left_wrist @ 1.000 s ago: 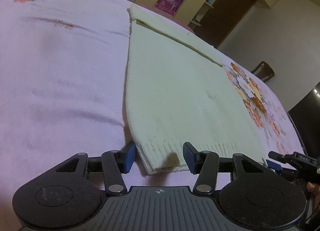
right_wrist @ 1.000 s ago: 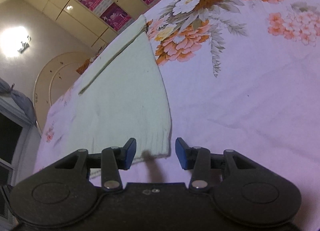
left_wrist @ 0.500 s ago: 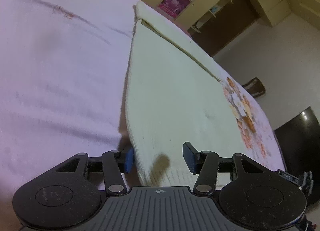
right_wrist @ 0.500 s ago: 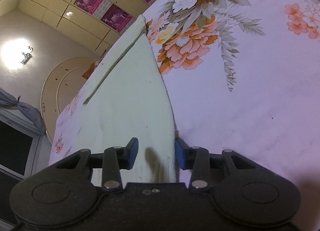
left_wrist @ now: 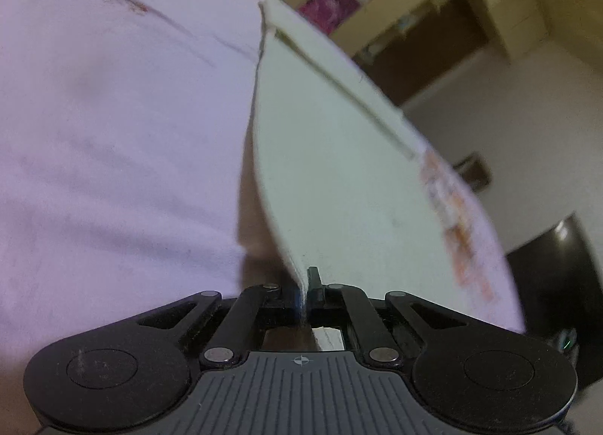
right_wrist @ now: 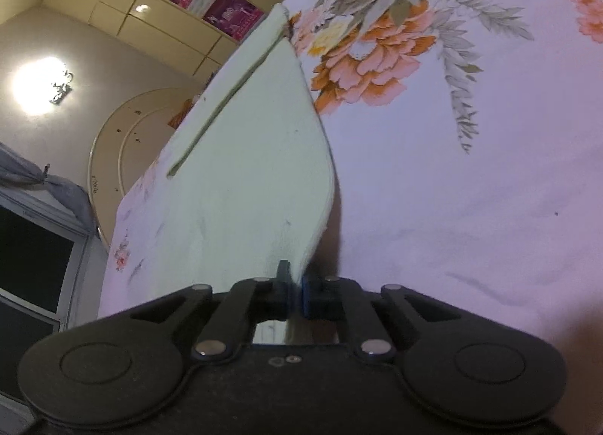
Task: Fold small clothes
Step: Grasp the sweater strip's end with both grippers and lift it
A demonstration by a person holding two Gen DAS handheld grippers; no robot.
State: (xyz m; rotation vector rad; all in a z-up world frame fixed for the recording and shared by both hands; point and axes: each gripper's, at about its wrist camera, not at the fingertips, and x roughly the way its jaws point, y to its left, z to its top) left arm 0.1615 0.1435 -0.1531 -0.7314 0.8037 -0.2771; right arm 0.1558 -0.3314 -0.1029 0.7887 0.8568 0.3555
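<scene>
A cream knitted garment (left_wrist: 339, 156) lies lengthwise on a lilac flowered bedsheet (left_wrist: 113, 133), with a folded band across its far end. My left gripper (left_wrist: 303, 290) is shut on the garment's near left hem corner, and the cloth rises from the sheet into its jaws. In the right wrist view the same cream garment (right_wrist: 248, 178) runs away from me. My right gripper (right_wrist: 294, 293) is shut on the near right hem corner, which is lifted a little off the bedsheet (right_wrist: 471, 190).
The bed spreads wide to the left of the garment and, with a big orange flower print (right_wrist: 377, 58), to its right. Yellow cupboards with pink posters (left_wrist: 331, 1) stand beyond the bed. A dark window (right_wrist: 30, 269) and a round headboard (right_wrist: 124, 141) show at left.
Both grippers slid forward onto the hem and went from open to shut on its two corners. The near edge of the garment has lifted off the sheet.
</scene>
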